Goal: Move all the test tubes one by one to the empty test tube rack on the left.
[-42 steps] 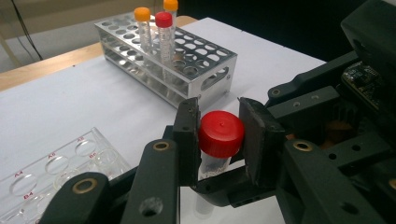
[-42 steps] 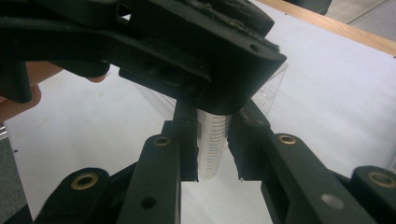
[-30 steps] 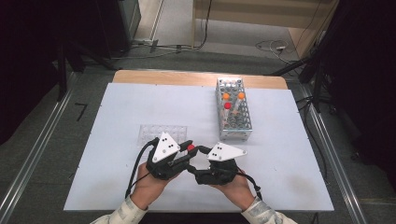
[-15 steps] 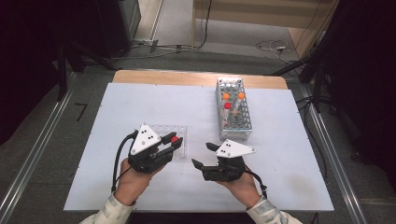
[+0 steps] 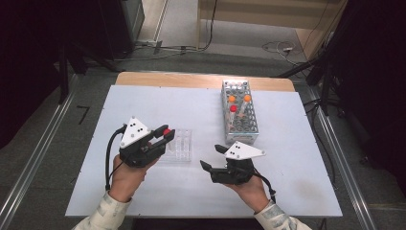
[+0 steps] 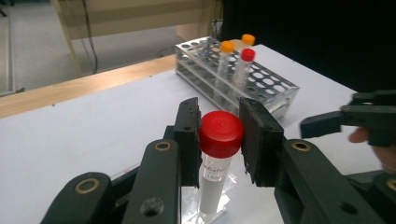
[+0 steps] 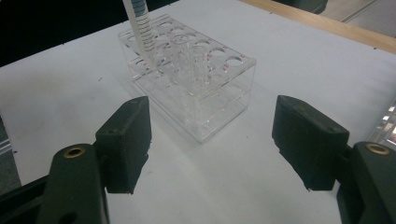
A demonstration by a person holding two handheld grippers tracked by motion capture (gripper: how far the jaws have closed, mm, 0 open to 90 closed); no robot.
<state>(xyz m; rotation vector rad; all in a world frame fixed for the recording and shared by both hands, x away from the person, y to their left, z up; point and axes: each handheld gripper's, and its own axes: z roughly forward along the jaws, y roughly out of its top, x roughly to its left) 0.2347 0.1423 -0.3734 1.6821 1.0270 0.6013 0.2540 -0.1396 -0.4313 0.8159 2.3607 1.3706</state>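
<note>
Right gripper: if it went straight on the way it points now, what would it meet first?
Probably the clear rack, which sits ahead between the open jaws of the right gripper; depth is uncertain.

The high view looks forward and down from above the person's side, well back, taking in the whole white-topped bench. The left gripper view rides low and close, facing the far metal tube rack. The right gripper view looks close at the clear plastic rack, which the high view shares.
</note>
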